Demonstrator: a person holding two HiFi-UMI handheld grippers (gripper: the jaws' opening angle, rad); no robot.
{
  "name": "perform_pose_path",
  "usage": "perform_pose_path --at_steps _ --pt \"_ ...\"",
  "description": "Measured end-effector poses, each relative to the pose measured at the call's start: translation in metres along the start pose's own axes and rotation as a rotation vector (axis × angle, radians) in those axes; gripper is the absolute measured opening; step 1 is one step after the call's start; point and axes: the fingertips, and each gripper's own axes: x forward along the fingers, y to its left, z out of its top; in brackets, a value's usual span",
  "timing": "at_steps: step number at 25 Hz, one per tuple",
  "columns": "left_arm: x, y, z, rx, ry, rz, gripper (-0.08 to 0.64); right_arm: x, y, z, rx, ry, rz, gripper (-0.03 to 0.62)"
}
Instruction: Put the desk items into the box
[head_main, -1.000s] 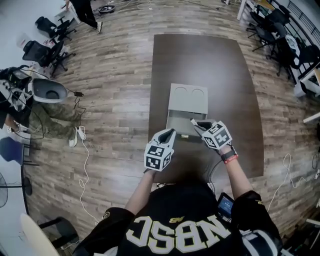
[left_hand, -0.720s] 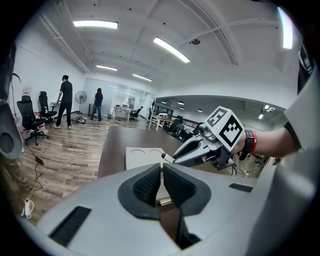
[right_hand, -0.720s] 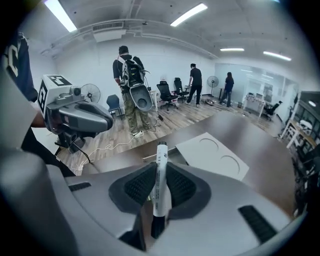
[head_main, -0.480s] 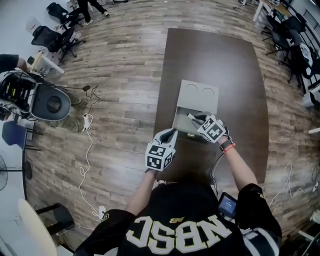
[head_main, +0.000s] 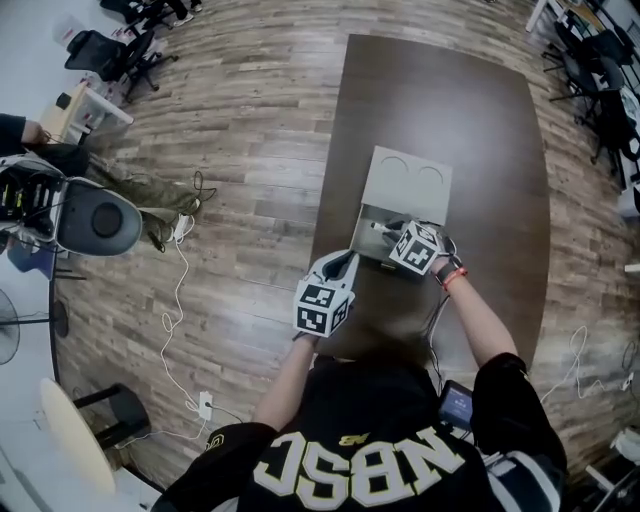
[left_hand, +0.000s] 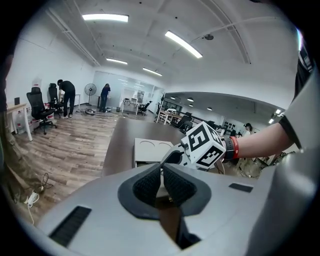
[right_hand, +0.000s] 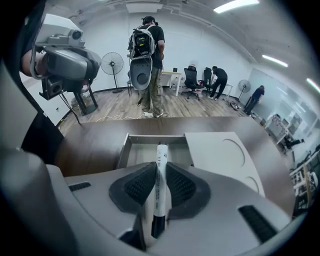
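A grey box (head_main: 376, 216) lies on the dark brown table (head_main: 440, 110), its open compartment (right_hand: 134, 150) toward me and its lid (right_hand: 225, 155), with two round recesses, lying beyond it. My right gripper (head_main: 392, 231) hangs over the open compartment, shut on a white marker (right_hand: 160, 172) with a black cap. The marker points along the jaws toward the box. My left gripper (head_main: 341, 264) hovers just left of the box at the table's near left edge. Its jaws (left_hand: 161, 167) are shut with nothing between them. From the left gripper view the right gripper's marker cube (left_hand: 202, 146) shows over the box.
The table's left edge runs close to my left gripper. A white cable (head_main: 180, 300) and grey equipment (head_main: 95, 215) are on the wooden floor to the left. Office chairs (head_main: 100, 45) and people stand far off. A pedestal fan (right_hand: 112, 65) is beyond the table.
My right gripper has carried the marker forward and left, from the box's near edge to over the open compartment. The left gripper has kept its place.
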Motion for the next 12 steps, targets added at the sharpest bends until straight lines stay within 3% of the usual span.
perform_pose_path --at_steps 12 --pt "0.007 0.013 -0.012 -0.04 0.037 0.041 0.029 0.037 0.003 -0.02 -0.007 0.072 0.056 0.075"
